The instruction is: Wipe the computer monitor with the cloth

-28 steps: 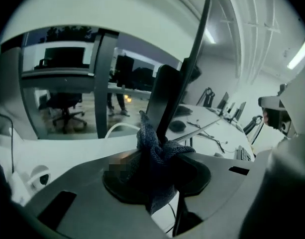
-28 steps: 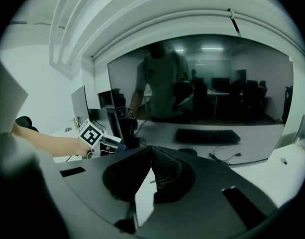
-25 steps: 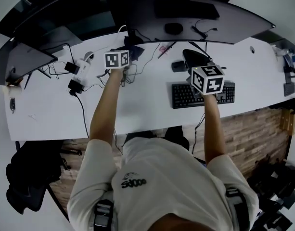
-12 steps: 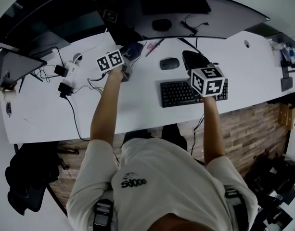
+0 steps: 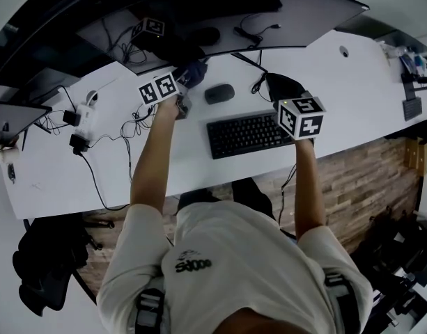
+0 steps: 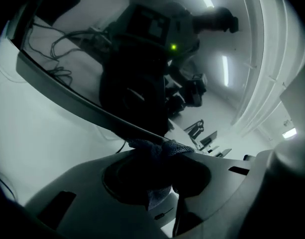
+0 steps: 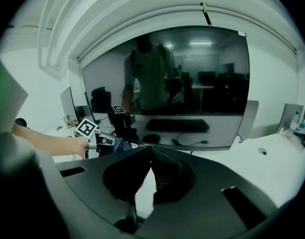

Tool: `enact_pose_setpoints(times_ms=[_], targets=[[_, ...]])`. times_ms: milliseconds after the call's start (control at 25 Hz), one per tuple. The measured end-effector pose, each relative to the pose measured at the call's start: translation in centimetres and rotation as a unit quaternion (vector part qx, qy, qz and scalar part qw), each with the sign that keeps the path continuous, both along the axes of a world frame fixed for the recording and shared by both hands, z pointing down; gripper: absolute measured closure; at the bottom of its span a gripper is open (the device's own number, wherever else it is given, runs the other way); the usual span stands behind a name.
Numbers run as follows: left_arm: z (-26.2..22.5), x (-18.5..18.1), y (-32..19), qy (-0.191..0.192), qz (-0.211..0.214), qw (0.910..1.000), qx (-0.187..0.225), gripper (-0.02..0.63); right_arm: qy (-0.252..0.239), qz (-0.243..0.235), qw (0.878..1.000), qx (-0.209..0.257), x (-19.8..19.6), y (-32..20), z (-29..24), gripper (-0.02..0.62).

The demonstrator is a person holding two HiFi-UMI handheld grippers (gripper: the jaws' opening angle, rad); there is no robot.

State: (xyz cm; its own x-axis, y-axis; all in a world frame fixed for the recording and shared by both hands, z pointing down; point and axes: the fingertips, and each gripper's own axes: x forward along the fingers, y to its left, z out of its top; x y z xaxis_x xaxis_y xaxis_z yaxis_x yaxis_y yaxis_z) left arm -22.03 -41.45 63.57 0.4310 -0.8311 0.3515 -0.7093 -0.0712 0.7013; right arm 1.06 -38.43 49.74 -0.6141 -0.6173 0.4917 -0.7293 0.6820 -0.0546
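The wide dark monitor [image 5: 297,9] stands at the back of the white desk [image 5: 366,82]. My left gripper [image 5: 189,75] is shut on a bluish cloth [image 5: 194,69] at the screen's lower left edge. In the left gripper view the cloth [image 6: 164,147] is bunched between the jaws of my left gripper [image 6: 161,152], right at the monitor's bottom edge [image 6: 82,101]. My right gripper [image 5: 279,83] hovers over the desk by the keyboard's right end. In its own view my right gripper [image 7: 150,151] is shut with nothing in it, facing the monitor [image 7: 192,83] and the cloth [image 7: 123,144].
A black keyboard [image 5: 244,134] and a mouse [image 5: 219,93] lie in front of the monitor. Cables and a white power adaptor [image 5: 81,120] are spread over the desk's left part. Another screen [image 5: 18,110] stands at the far left.
The head view has swung, so the desk things sit further left. My left gripper with the cloth has come up against the monitor's lower edge. The right gripper is now past the keyboard's right end.
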Motion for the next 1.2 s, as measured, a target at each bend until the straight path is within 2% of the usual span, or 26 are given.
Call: enact_pose_setpoints(times_ms=[800,1200], targets=[[0.2,20.9,-9.6,0.015,0.037,0.9991,0.013,0.488,-0.007,0.006,1.000,-0.003,16.5,-7.3,1.2,0.601],[0.3,31.2,-14.6,0.040,0.068,0.9967,0.019,0.488,-0.015,0.037,0.999,-0.011,23.9,-10.5,2.3,0.601]])
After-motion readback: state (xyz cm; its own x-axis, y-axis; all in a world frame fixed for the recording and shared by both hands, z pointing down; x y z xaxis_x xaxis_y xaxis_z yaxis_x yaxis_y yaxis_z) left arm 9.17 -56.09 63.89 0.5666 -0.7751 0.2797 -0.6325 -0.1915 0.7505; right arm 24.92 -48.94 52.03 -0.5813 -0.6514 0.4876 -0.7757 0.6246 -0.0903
